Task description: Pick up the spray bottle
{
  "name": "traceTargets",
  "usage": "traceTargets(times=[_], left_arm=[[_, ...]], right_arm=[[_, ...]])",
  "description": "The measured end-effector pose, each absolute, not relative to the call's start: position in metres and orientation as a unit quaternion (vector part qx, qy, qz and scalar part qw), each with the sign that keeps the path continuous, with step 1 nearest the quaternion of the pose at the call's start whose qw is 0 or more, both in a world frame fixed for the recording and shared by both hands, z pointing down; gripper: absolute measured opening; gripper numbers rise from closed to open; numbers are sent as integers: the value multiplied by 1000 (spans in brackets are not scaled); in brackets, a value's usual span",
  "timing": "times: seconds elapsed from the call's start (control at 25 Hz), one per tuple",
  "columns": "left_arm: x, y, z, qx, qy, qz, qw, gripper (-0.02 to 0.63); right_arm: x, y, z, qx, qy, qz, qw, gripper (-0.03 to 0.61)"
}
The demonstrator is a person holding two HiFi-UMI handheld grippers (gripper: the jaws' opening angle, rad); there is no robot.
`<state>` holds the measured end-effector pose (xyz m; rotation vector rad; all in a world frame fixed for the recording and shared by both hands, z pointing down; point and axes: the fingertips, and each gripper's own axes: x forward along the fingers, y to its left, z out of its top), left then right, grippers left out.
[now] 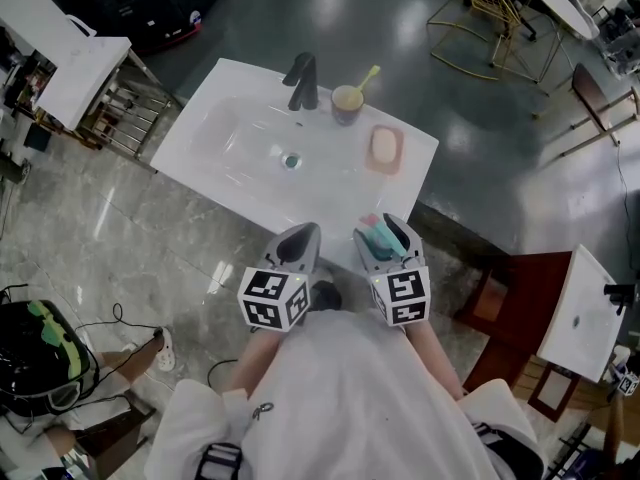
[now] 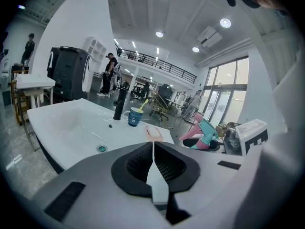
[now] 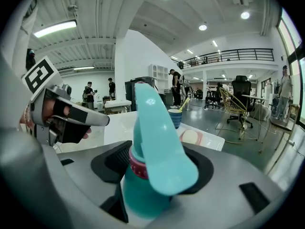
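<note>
The spray bottle (image 3: 151,156), teal with a pink collar and a long teal trigger, sits between the jaws of my right gripper (image 3: 153,168), which is shut on it. In the head view the same bottle (image 1: 379,234) shows inside the right gripper (image 1: 384,240), held just in front of the white sink's near edge. The left gripper view also catches the bottle (image 2: 205,135) off to the right. My left gripper (image 1: 297,246) hangs beside the right one; its jaws (image 2: 153,149) meet with nothing between them.
A white sink basin (image 1: 240,138) carries a black faucet (image 1: 303,81), a cup with a toothbrush (image 1: 347,101) and a pink soap dish (image 1: 384,148). A second white sink (image 1: 588,313) stands at the right, gold chairs (image 1: 490,13) farther off. People stand in the background (image 2: 110,73).
</note>
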<state>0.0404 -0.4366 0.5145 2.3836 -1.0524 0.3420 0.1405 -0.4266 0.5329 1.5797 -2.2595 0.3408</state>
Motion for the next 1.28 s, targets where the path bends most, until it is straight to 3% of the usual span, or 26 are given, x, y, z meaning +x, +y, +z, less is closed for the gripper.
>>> traceTargets(times=[1.28], left_arm=[[93, -400, 470, 926, -306, 77, 206, 32]], right_arm=[[175, -380, 426, 635, -768, 36, 81, 262]])
